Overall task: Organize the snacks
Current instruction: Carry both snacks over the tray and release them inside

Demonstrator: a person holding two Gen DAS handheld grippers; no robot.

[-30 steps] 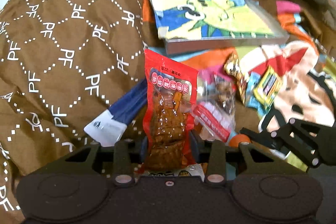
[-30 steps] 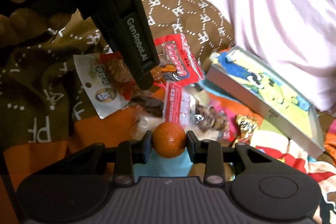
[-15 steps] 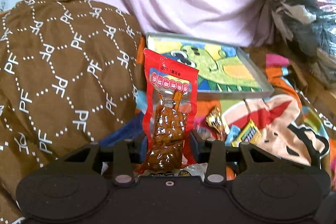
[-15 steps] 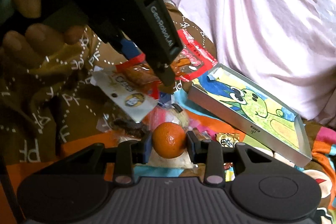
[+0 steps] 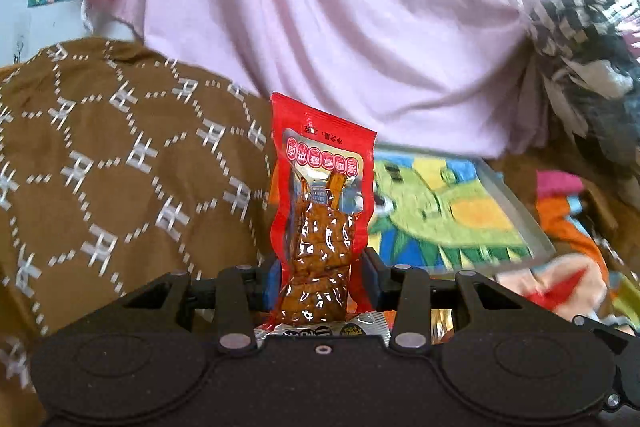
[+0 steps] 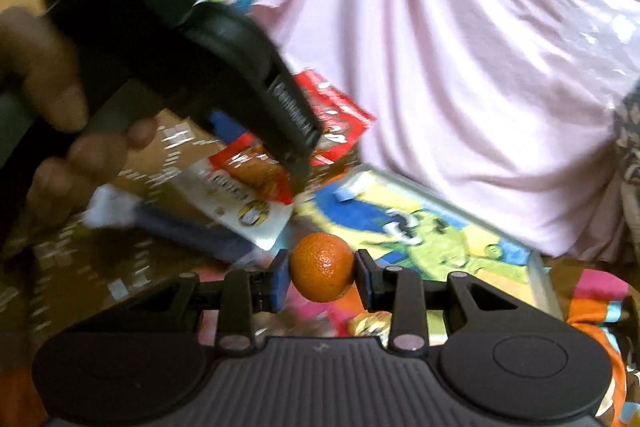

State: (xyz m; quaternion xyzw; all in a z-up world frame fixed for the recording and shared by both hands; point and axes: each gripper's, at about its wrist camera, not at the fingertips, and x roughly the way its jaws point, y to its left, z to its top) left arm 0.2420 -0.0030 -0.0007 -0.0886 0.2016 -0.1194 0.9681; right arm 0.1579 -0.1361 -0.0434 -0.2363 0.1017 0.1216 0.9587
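Left gripper (image 5: 320, 277): clamped on the lower part of a red snack packet (image 5: 322, 195), which stands upright between its fingers.
Second packet (image 5: 324, 329): silver-white, tucked under the red one at the gripper base.
Right gripper (image 6: 322, 273): pinching a small orange (image 6: 322, 267) squarely between both pads.
Tray (image 6: 432, 227): cartoon-printed, lying just beyond the orange, against pink cloth (image 6: 460, 47).
Brown blanket (image 5: 120, 167): left of the red packet.

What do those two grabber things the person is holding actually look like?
Both are matte black plastic. The left gripper has blue pads on its fingers, silver rivets and round embossed discs. The right gripper has a ribbed top and blue pads too. White lettering, blurred, runs along the left one's side. A bare hand holds it.
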